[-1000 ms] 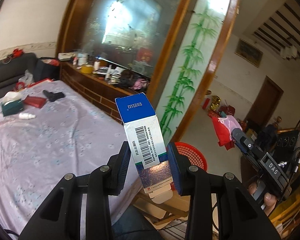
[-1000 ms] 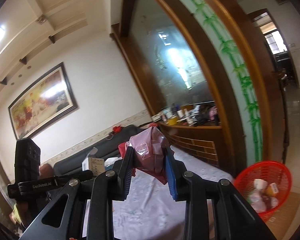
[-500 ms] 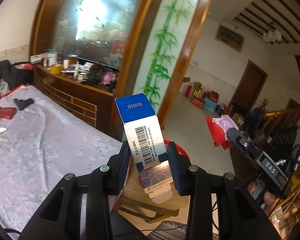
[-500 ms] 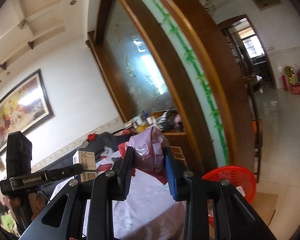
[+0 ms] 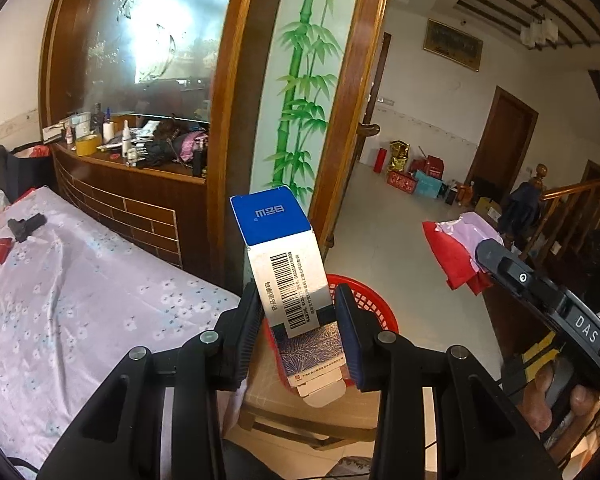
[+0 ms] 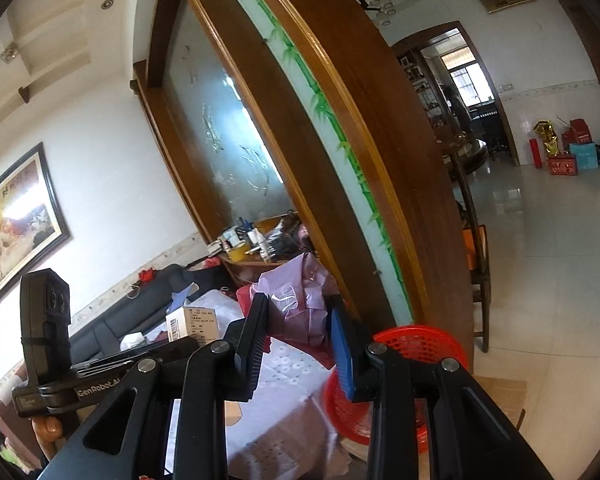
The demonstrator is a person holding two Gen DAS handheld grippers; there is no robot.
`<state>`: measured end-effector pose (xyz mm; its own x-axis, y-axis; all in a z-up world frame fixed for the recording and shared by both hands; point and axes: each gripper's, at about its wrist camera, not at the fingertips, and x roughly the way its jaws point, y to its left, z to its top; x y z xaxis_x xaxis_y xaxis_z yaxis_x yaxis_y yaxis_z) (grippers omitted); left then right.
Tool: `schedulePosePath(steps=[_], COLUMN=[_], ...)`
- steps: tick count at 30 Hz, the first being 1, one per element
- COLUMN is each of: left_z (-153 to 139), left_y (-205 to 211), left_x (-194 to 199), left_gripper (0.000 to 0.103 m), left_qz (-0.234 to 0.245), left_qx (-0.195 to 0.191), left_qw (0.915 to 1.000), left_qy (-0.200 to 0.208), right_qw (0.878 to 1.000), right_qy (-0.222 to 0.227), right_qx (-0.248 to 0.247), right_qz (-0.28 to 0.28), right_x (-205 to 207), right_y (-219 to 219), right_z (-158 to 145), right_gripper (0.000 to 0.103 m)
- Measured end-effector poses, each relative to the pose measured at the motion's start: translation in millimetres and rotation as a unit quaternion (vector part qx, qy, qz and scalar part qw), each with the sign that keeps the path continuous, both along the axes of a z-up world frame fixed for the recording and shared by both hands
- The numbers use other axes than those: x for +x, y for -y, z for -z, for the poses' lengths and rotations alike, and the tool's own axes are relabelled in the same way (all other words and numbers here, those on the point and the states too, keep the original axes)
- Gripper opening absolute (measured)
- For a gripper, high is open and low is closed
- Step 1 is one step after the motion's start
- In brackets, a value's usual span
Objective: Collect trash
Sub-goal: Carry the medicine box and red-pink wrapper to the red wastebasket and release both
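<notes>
Floral-sheeted bed at 9 o'clock, red basket on the floor beyond its corner. Left hand-held gripper clamps a blue-and-white carton — upright, over the basket. Right hand-held gripper pinches a crumpled pink bag, basket at 4 o'clock.

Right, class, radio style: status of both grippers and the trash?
Left gripper shut on blue-and-white box. Right gripper shut on pink-and-red plastic bags. Red basket ahead beyond the bed edge, nothing seen blocking.
</notes>
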<state>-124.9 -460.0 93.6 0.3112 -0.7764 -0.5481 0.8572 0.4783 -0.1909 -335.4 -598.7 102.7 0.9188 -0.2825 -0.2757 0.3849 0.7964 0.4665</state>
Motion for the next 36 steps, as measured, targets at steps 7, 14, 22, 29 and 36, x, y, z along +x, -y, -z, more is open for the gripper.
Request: schedulePosePath(steps=[7, 14, 22, 29, 36], left_z=[14.5, 34.4, 43.4, 74.8, 103.1], left_y=[26.2, 47.0, 67.7, 96.9, 112.9], left_x=[-5.8, 2.7, 9.6, 17.8, 27.5], left_gripper=[0.036, 0.036, 0.036, 0.036, 0.041], left_qz=[0.009, 0.036, 0.055, 0.083, 0.094], left_qx=[0.017, 0.025, 0.031, 0.054, 0.065], left_qw=[0.9998, 0.9987, 0.9974, 0.9933, 0.9903], left_qy=[0.01, -0.024, -0.034, -0.06, -0.079], right_qw=[1.0, 0.999, 0.997, 0.996, 0.993], right_qy=[-0.021, -0.039, -0.052, -0.061, -0.079], right_qx=[0.013, 0.029, 0.045, 0.055, 0.081], right_qz=[0.011, 0.02, 0.036, 0.037, 0.039], right_x=[3.7, 10.1, 13.2, 21.6, 33.2], right_y=[13.9, 26.8, 41.4, 48.2, 61.9], right_z=[13.5, 26.0, 36.9, 47.8, 70.0], right_gripper=[0.032, 0.032, 0.032, 0.032, 0.035])
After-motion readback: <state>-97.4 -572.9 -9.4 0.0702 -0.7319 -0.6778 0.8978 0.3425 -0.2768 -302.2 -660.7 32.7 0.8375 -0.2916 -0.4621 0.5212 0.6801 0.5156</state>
